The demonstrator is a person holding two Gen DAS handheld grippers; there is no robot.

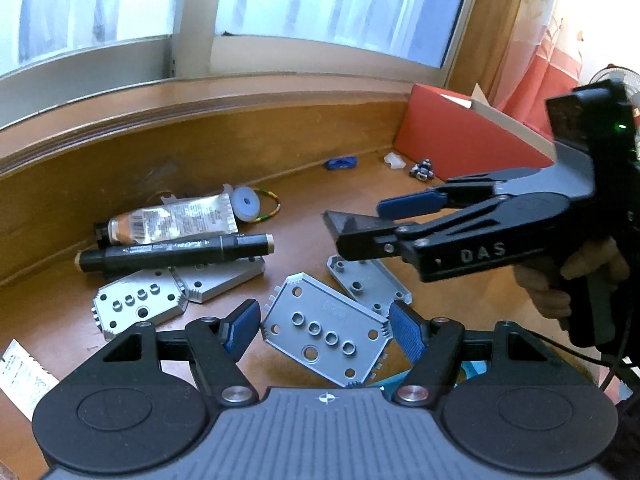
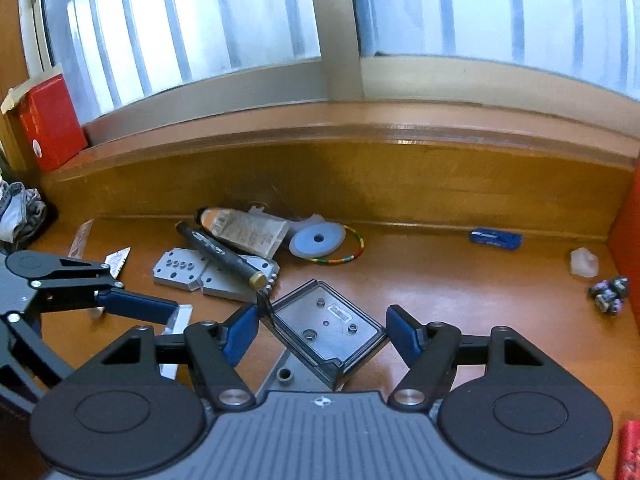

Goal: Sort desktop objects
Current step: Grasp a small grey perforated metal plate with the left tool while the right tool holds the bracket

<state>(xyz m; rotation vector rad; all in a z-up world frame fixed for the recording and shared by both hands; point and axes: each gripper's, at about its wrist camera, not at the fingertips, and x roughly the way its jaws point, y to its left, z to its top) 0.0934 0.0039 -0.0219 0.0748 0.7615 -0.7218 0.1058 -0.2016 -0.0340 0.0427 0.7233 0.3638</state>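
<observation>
In the left wrist view my left gripper (image 1: 324,330) is shut on a grey metal plate (image 1: 324,336) with round holes, tilted, one blue pad on each of its ends. My right gripper (image 1: 360,226) reaches in from the right and grips a dark see-through plastic case (image 1: 346,222) above the desk. In the right wrist view that case (image 2: 328,332) sits corner to corner between the pads of my right gripper (image 2: 322,330). My left gripper (image 2: 176,320) is at the left there, its plate seen edge-on. More grey plates (image 1: 136,304) (image 1: 368,280) lie on the wooden desk (image 1: 304,208).
A black marker (image 1: 176,254) rests across the plates, with a foil tube (image 1: 172,220), a pale disc (image 1: 246,204) and a coloured bracelet (image 1: 274,204) behind it. A red box (image 1: 460,140), a blue object (image 1: 340,163) and a small toy (image 1: 423,170) stand near the back wall.
</observation>
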